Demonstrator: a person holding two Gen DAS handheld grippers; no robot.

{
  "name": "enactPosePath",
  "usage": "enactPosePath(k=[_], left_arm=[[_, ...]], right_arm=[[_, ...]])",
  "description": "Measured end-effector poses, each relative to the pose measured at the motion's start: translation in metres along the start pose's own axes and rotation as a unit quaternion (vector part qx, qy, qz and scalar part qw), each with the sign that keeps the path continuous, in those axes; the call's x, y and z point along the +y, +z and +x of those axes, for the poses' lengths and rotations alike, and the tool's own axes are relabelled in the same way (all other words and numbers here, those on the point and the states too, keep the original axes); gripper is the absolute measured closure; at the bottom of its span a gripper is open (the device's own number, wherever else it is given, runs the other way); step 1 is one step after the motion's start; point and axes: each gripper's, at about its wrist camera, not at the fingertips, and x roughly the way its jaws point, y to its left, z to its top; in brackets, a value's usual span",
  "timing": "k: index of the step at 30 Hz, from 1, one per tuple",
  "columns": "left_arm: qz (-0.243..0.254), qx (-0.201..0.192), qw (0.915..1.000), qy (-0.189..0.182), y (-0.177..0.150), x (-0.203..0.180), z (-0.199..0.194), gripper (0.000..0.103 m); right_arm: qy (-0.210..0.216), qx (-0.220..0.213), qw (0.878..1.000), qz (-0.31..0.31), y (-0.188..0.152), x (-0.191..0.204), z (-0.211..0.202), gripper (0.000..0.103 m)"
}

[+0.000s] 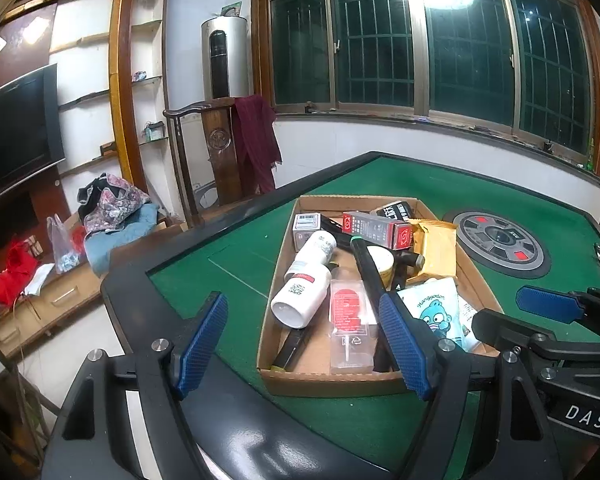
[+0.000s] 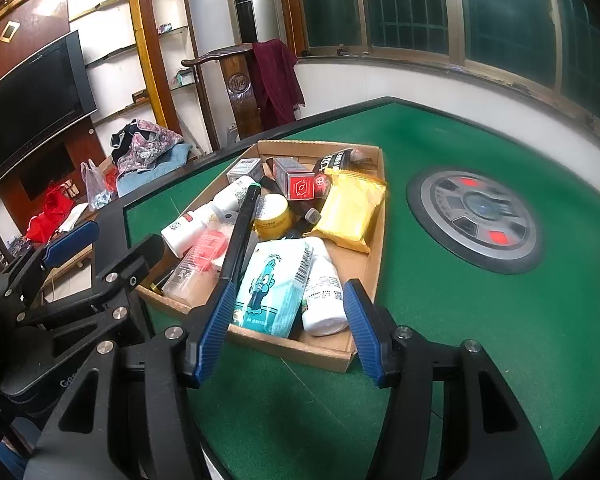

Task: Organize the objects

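A shallow cardboard tray (image 1: pixel 284 380) (image 2: pixel 324 356) on the green table holds several items. Among them are a white bottle (image 1: pixel 300 300), a clear box with a red label (image 1: pixel 348 320), a long black stick with a green tip (image 2: pixel 242 224), a cartoon tissue pack (image 2: pixel 268 284), a yellow packet (image 2: pixel 350 212) and a red box (image 2: pixel 296 182). My left gripper (image 1: pixel 302 298) hovers open over the tray's near end, its blue pads touching nothing. My right gripper (image 2: pixel 290 286) stands open just before the tray's near edge, with the tissue pack and a second white bottle (image 2: pixel 324 292) beyond it.
A round grey control disc (image 2: pixel 476 220) sits in the table's middle, right of the tray. The table's black rim (image 1: pixel 148 264) runs along the left. Beyond it stand a wooden chair with a maroon cloth (image 1: pixel 256 140) and a low cabinet with clothes.
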Motion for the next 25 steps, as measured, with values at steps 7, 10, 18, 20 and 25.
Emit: enactPosePath(k=[7,10,18,20,25], left_arm=[[-0.007,0.002,1.0,0.004,-0.001,0.002,0.001,0.03],[-0.01,0.002,0.9999,0.007,-0.001,0.004,0.001,0.03],[-0.011,0.005,0.9999,0.01,-0.002,0.005,0.003,0.03],[-0.021,0.01,0.9997,0.006,-0.002,0.008,0.005,0.03],[-0.037,0.02,0.9991,0.005,-0.003,0.017,0.009,0.03]], right_arm=[[-0.005,0.004,1.0,-0.003,0.0,0.0,0.002,0.048],[-0.004,0.005,1.0,-0.004,-0.001,0.0,0.002,0.048],[-0.007,0.008,1.0,-0.006,-0.002,0.002,0.004,0.048],[-0.007,0.008,1.0,-0.005,-0.002,0.001,0.005,0.048],[-0.008,0.006,1.0,-0.001,-0.001,-0.001,0.004,0.048]])
